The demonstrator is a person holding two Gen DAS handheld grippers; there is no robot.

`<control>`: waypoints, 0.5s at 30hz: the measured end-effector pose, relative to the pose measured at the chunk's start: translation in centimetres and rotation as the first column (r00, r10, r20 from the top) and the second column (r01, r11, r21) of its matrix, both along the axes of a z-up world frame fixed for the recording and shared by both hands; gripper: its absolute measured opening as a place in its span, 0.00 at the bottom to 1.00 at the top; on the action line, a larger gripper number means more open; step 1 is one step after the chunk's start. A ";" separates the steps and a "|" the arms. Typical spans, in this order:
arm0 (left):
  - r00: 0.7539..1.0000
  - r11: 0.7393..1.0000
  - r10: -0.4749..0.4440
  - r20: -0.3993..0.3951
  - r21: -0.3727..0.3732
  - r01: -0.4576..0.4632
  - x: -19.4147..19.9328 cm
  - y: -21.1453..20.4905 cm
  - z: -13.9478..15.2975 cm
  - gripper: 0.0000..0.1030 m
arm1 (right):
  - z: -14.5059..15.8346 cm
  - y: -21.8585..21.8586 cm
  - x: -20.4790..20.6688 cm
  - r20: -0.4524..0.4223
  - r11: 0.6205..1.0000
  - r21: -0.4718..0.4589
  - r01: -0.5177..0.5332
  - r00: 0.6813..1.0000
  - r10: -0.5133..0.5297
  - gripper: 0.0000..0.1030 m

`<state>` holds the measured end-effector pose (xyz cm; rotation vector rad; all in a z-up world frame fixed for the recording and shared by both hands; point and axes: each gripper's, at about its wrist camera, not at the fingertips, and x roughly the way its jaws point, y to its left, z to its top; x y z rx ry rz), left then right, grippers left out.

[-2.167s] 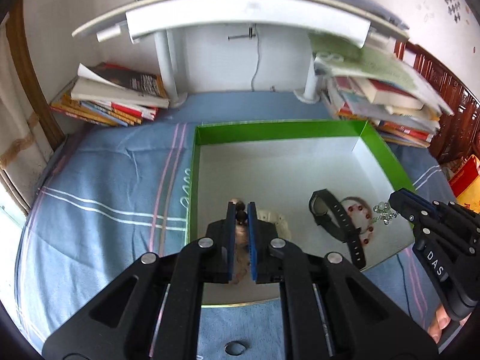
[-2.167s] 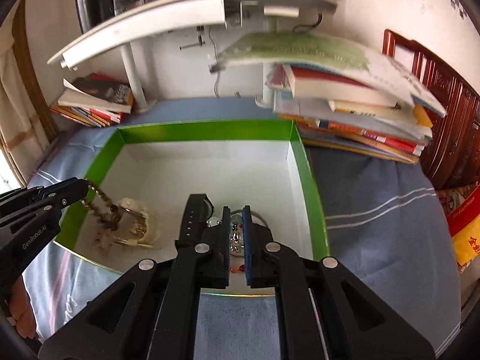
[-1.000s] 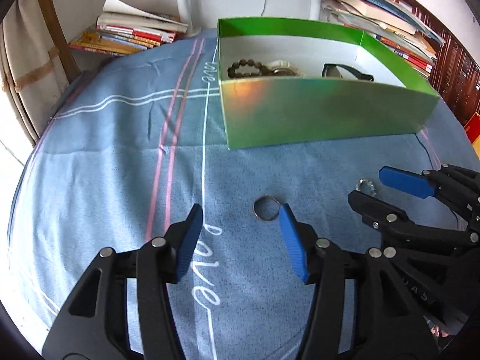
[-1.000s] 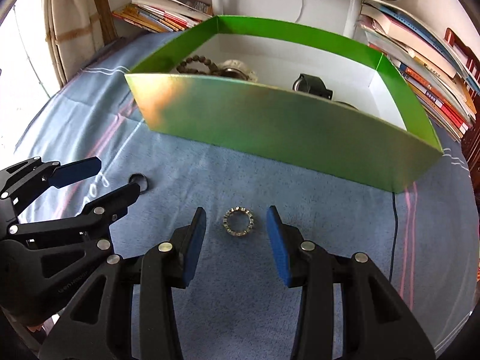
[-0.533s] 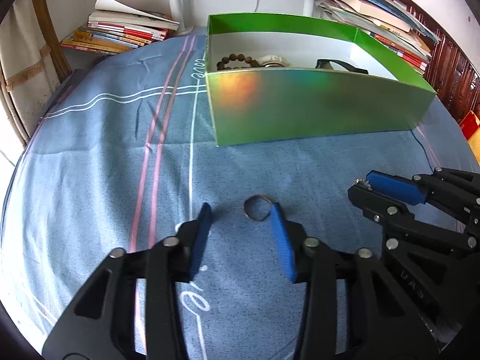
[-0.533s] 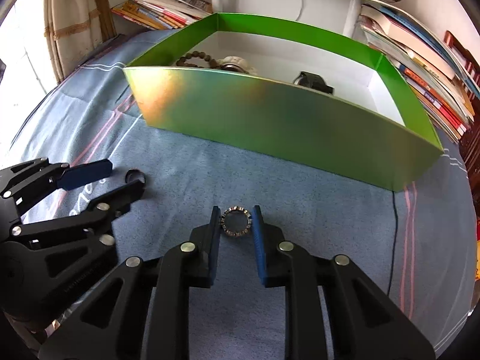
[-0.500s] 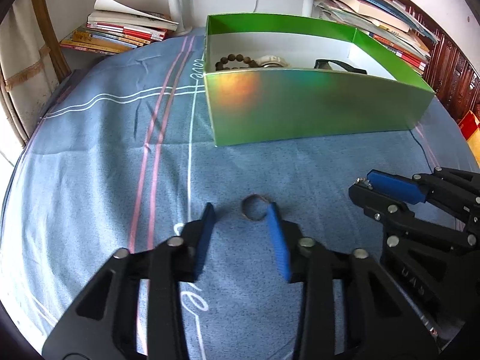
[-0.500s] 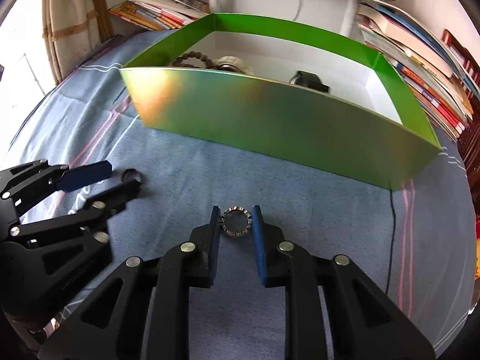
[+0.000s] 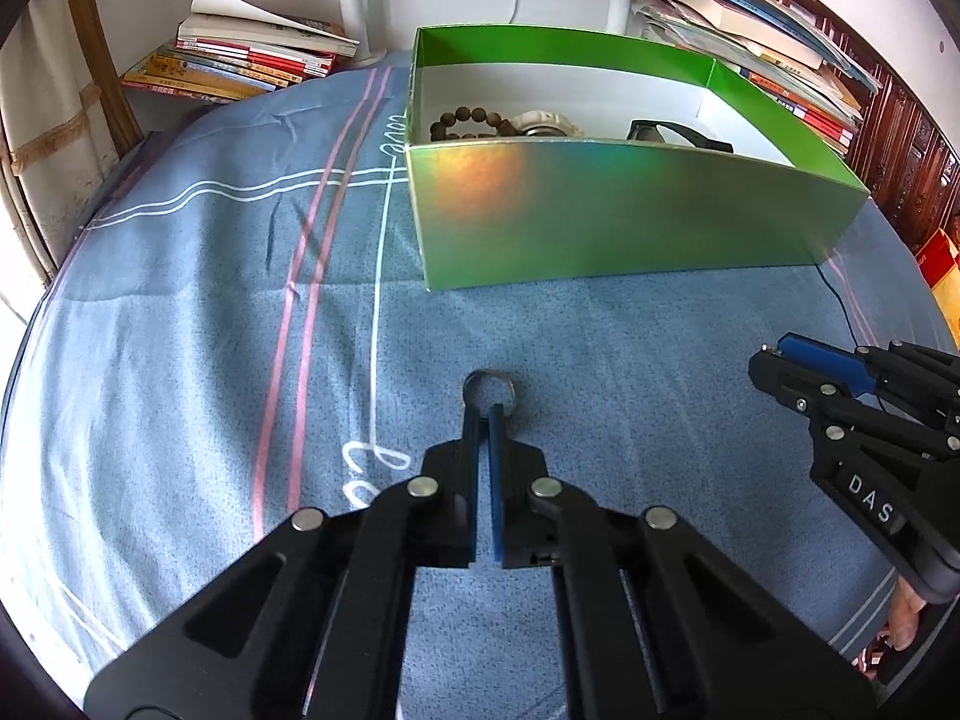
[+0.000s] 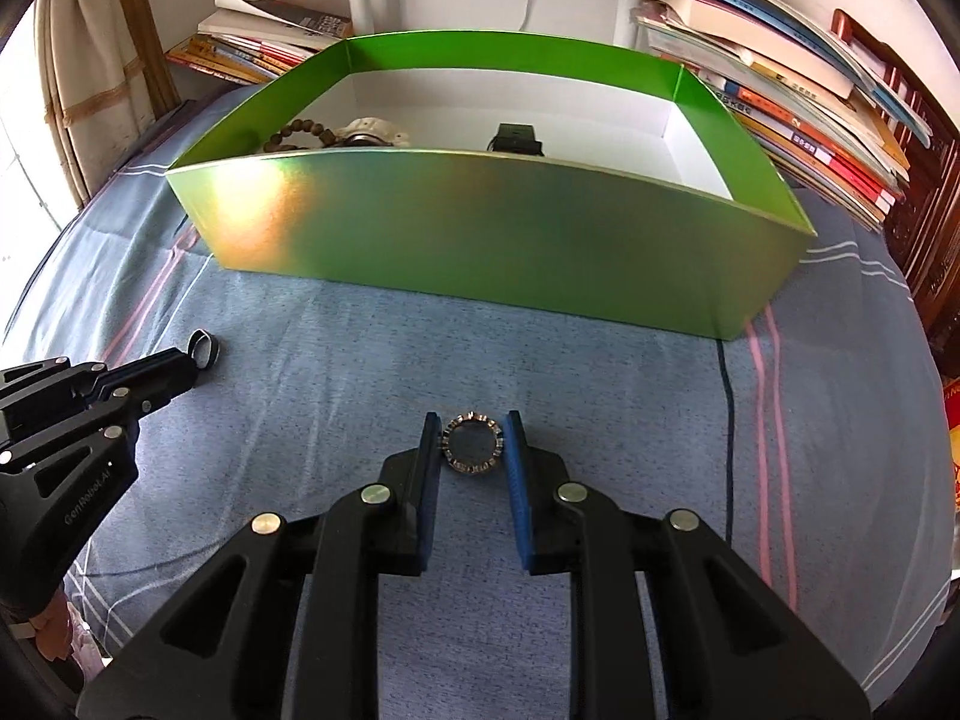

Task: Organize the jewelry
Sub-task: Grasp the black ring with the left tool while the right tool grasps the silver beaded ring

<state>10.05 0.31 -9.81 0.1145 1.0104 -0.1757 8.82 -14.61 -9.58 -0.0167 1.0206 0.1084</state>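
A plain metal ring point(image 9: 489, 387) stands on edge on the blue cloth, its near rim pinched by my left gripper point(image 9: 483, 411), which is shut on it. The right wrist view shows the same ring point(image 10: 204, 349) at the left gripper's point(image 10: 183, 363) tip. A studded ring point(image 10: 474, 443) lies flat between the pads of my right gripper point(image 10: 472, 426), and both pads press its sides. In the left wrist view the right gripper point(image 9: 771, 355) sits low at the right. Behind both stands the green box point(image 9: 600, 228), holding a bead bracelet point(image 9: 468, 119), a white piece point(image 9: 543, 123) and a black watch point(image 9: 678, 135).
A blue striped cloth point(image 9: 180, 300) covers the surface. Book stacks lie at the back left point(image 9: 240, 60) and back right point(image 10: 810, 90). A thin black cable point(image 10: 726, 396) runs across the cloth right of the right gripper. White shelf posts rise behind the box.
Both grippers left the box and came down to the cloth. The left jaws closed from wide apart onto the plain ring. The right jaws closed onto the studded ring and have held since.
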 end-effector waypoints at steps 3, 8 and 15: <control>1.000 1.000 -0.001 0.001 0.000 0.001 0.0 0.0 0.0 0.01 | 0.0 -0.1 0.0 0.001 1.000 0.002 0.005 1.000 -0.005 0.20; 1.000 1.000 -0.002 0.009 -0.003 0.002 -0.1 0.1 0.4 0.01 | 0.1 -0.1 -0.1 0.006 1.000 0.001 0.010 1.000 -0.010 0.20; 1.000 1.000 0.000 0.013 -0.004 0.000 -0.1 0.3 0.6 0.01 | 0.2 0.0 -0.2 0.010 1.000 0.003 0.011 1.000 -0.011 0.20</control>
